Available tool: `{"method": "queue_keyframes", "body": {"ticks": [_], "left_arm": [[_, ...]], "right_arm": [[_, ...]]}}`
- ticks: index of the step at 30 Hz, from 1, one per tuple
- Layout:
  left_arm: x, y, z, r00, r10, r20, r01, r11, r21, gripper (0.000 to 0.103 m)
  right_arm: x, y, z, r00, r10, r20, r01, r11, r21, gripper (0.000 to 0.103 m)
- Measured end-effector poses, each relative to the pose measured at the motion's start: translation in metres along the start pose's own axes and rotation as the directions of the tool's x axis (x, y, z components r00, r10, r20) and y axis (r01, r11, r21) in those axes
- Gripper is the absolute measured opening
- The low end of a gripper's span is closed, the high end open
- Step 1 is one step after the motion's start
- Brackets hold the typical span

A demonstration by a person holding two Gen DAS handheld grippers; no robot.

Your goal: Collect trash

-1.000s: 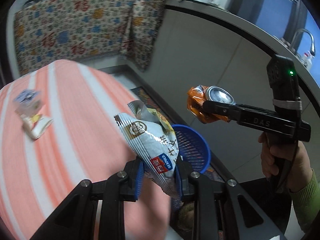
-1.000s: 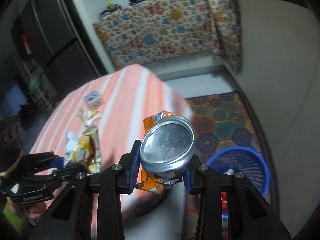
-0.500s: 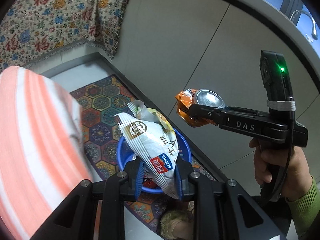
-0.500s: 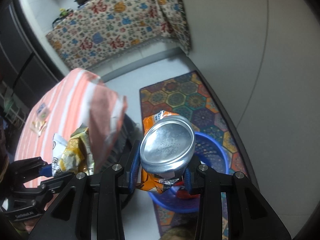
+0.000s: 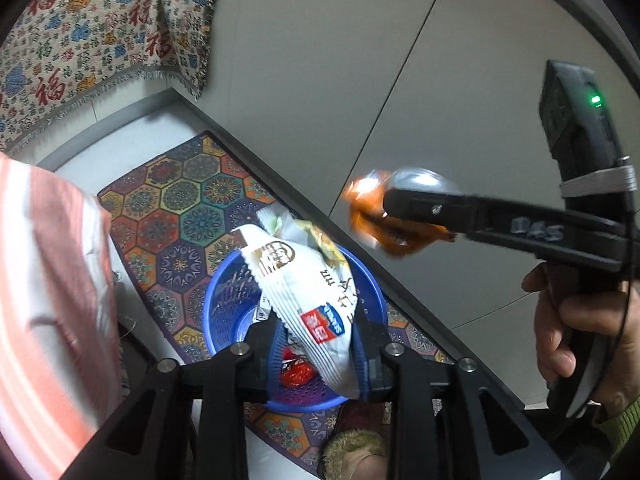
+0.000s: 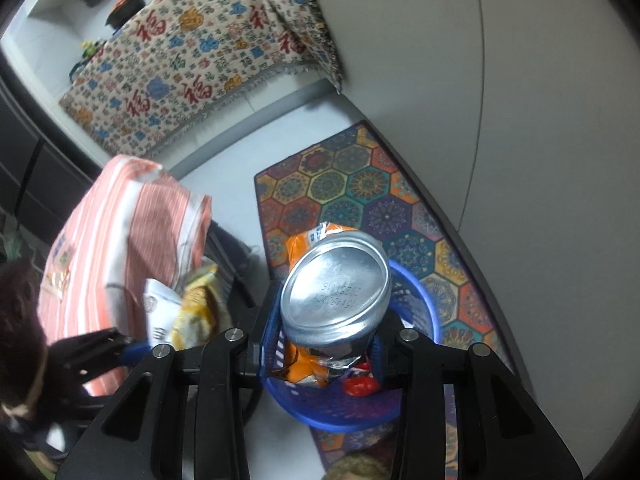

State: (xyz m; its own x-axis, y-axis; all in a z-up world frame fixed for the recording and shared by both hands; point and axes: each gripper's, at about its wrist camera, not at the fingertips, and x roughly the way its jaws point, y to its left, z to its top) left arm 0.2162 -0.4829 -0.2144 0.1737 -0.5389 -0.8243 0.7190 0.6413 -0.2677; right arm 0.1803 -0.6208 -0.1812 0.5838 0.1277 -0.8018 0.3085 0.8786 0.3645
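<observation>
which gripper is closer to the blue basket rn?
Hard to separate. Left gripper, holding the snack bag, and right gripper, holding the crushed can, both hover over the blue basket.

Home kitchen, patterned floor mat (image 6: 360, 200), floral cloth (image 6: 200, 60) draped over counter, pot (image 6: 127, 8) above, striped tablecloth (image 6: 132, 232)

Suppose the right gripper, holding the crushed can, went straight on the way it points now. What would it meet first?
Most likely the blue basket on the floor: the right gripper points down at it, with the can held above its opening. Depth is hard to judge.
</observation>
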Motion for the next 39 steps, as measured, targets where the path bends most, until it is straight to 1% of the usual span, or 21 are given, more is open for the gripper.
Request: {"method": "queue_keyframes", "body": {"ticks": [1,2,5,7,9,11,12,13,14,16,18,20,22,24,26,28,31,34,35,37,39], "left_arm": [[0.002,-0.003,-0.001,1.0,-0.003,-0.002,0.003,1.0,-0.002,0.039],[0.003,-0.002,0.0,1.0,-0.003,0.003,0.003,1.0,-0.003,0.039],[-0.001,-0.001,0.002,0.999,0.023,0.023,-0.023,1.0,-0.007,0.039],[-0.013,0.001,0.001,0.998,0.037,0.047,-0.037,0.999,-0.013,0.039],[-0.03,0.002,-0.003,0.996,0.059,0.072,-0.057,0.998,-0.018,0.039],[-0.054,0.004,-0.009,0.991,0.087,0.103,-0.086,0.996,-0.02,0.04],[-0.067,0.006,-0.014,0.988,0.104,0.117,-0.103,0.994,-0.021,0.043],[-0.08,0.009,-0.019,0.983,0.126,0.132,-0.123,0.992,-0.026,0.055],[-0.094,0.014,-0.024,0.977,0.149,0.151,-0.145,0.989,-0.034,0.064],[-0.122,0.025,-0.04,0.962,0.196,0.191,-0.189,0.98,-0.052,0.065],[-0.145,0.04,-0.059,0.952,0.232,0.198,-0.222,0.972,-0.072,0.065],[-0.164,0.06,-0.08,0.94,0.282,0.191,-0.265,0.958,-0.108,0.065],[-0.182,0.084,-0.102,0.925,0.339,0.171,-0.313,0.936,-0.16,0.065],[-0.198,0.111,-0.125,0.907,0.394,0.147,-0.36,0.908,-0.214,0.065],[-0.211,0.135,-0.143,0.888,0.444,0.122,-0.402,0.876,-0.266,0.065],[-0.227,0.161,-0.161,0.867,0.488,0.099,-0.436,0.84,-0.324,0.065],[-0.248,0.187,-0.18,0.851,0.519,0.087,-0.451,0.805,-0.385,0.065],[-0.257,0.199,-0.186,0.833,0.548,0.076,-0.478,0.783,-0.398,0.065],[-0.256,0.203,-0.186,0.83,0.553,0.07,-0.485,0.779,-0.399,0.065],[-0.257,0.212,-0.187,0.83,0.554,0.063,-0.486,0.775,-0.405,0.065],[-0.257,0.218,-0.181,0.835,0.546,0.067,-0.473,0.776,-0.418,0.065]], "right_arm": [[-0.001,-0.001,-0.001,1.0,0.011,0.006,-0.011,1.0,0.013,0.06],[-0.002,-0.003,0.0,1.0,0.019,0.014,-0.02,1.0,0.024,0.066],[-0.009,-0.002,0.0,0.999,0.0,0.049,-0.001,1.0,0.024,0.066],[-0.013,-0.002,-0.001,0.998,-0.016,0.066,0.015,0.999,0.029,0.068],[-0.014,0.0,-0.002,0.997,-0.036,0.075,0.033,0.999,0.029,0.073],[-0.017,0.005,-0.001,0.995,-0.06,0.085,0.06,0.998,0.006,0.074],[-0.019,0.009,-0.001,0.993,-0.074,0.094,0.076,0.997,-0.012,0.074],[-0.02,0.013,-0.001,0.991,-0.085,0.102,0.088,0.996,-0.029,0.074],[-0.023,0.02,0.0,0.989,-0.096,0.114,0.102,0.993,-0.05,0.076],[-0.027,0.034,-0.001,0.985,-0.109,0.136,0.122,0.988,-0.093,0.081],[-0.033,0.053,-0.003,0.979,-0.117,0.169,0.142,0.98,-0.139,0.085],[-0.038,0.077,-0.006,0.972,-0.109,0.206,0.147,0.972,-0.181,0.086],[-0.04,0.107,-0.011,0.97,-0.077,0.232,0.129,0.967,-0.219,0.092],[-0.037,0.138,-0.02,0.971,-0.026,0.239,0.092,0.959,-0.27,0.094],[-0.029,0.18,-0.034,0.973,0.033,0.227,0.052,0.932,-0.358,0.094],[-0.016,0.22,-0.052,0.979,0.084,0.185,0.008,0.893,-0.451,0.094],[0.003,0.273,-0.08,0.984,0.145,0.103,-0.063,0.826,-0.561,0.094],[0.019,0.316,-0.106,0.984,0.173,0.039,-0.107,0.756,-0.646,0.094],[0.024,0.326,-0.113,0.984,0.175,0.024,-0.114,0.736,-0.668,0.094],[0.036,0.341,-0.126,0.988,0.156,-0.012,-0.118,0.698,-0.706,0.094],[0.049,0.351,-0.136,0.992,0.121,-0.039,-0.112,0.683,-0.722,0.094]]}}
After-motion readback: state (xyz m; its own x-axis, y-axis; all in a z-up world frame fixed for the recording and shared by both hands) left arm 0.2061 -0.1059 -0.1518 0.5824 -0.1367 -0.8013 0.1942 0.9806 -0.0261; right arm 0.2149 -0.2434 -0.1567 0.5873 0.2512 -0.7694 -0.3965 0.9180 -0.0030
